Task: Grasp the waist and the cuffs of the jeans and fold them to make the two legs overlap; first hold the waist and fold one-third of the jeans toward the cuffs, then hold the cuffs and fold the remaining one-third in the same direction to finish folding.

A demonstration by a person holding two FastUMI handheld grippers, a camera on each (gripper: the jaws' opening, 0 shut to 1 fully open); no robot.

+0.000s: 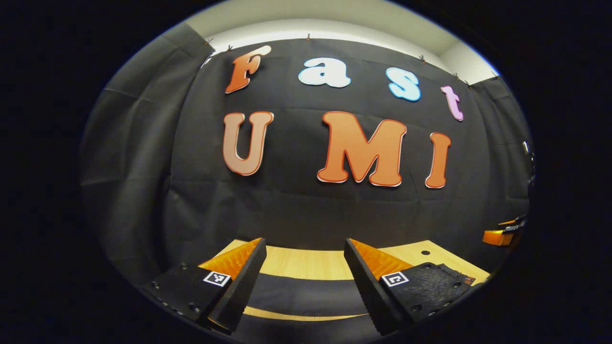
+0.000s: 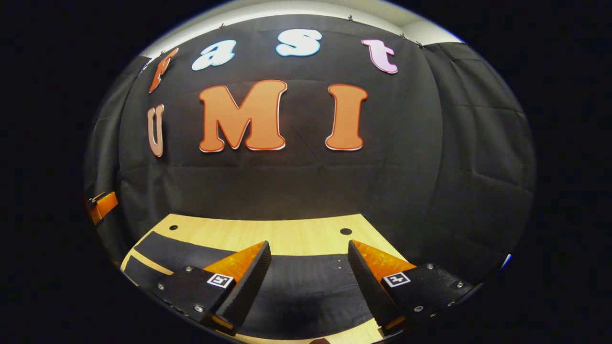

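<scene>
Both sets of jaws wide open, nothing gripped: left gripper [image 1: 303,282], right gripper [image 2: 308,282]. Hovering above dark jeans [image 2: 306,286] spread flat on the wooden bench [image 2: 287,234]; waist versus cuff end not discernible. Likely pre-grasp for the leg-overlap fold. Need to drop low, pinch only the top fabric edge at each end, lift evenly, keep cloth taut to avoid wrinkles. Booth wall [image 2: 306,186] beyond.
</scene>
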